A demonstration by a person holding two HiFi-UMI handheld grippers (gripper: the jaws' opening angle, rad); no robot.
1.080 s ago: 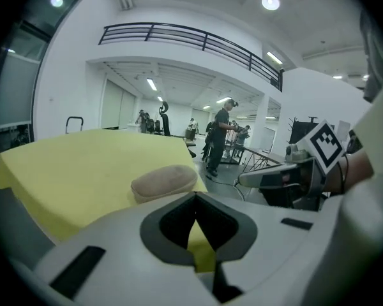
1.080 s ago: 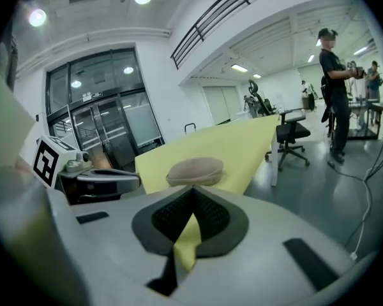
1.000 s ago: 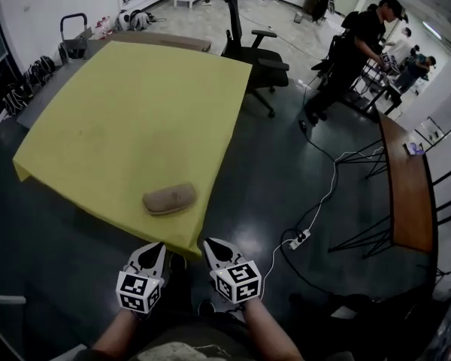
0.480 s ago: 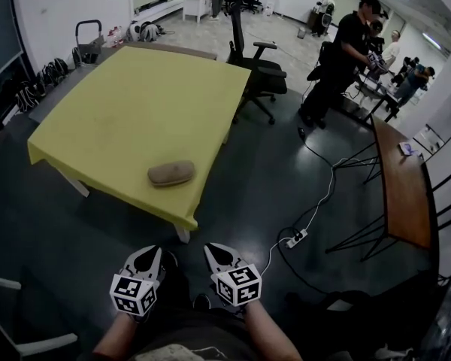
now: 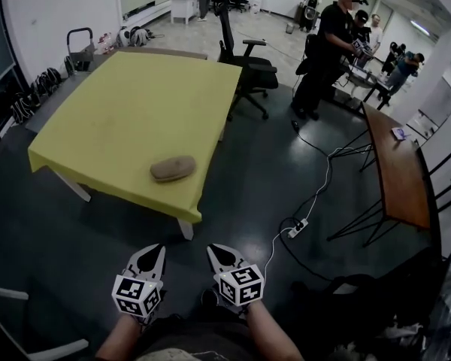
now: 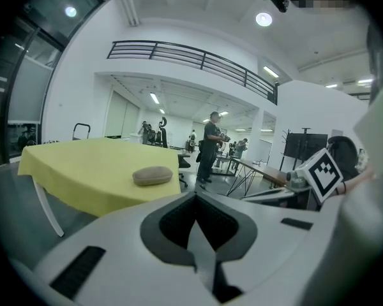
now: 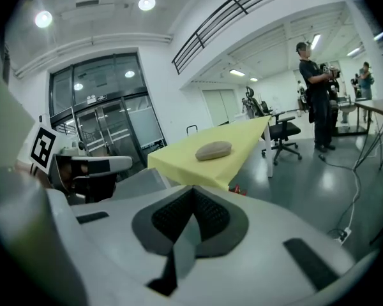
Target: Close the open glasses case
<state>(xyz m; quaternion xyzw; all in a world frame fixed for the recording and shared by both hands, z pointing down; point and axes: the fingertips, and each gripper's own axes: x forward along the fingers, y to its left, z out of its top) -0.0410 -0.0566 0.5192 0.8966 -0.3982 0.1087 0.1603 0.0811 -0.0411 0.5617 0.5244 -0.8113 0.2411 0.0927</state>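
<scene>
Yellow-clothed tabletop (image 5: 120,119) sliding farther off; tan oval glasses case (image 5: 173,168) lying shut, so left tool (image 5: 155,251), right tool (image 5: 214,250) hanging clenched, empty.

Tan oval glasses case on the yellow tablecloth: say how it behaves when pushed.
The tan oval glasses case lies flat on its broad side, so it probably slides rather than rolls. The yellow tablecloth may bunch under it. Its domed shell looks rigid.
</scene>
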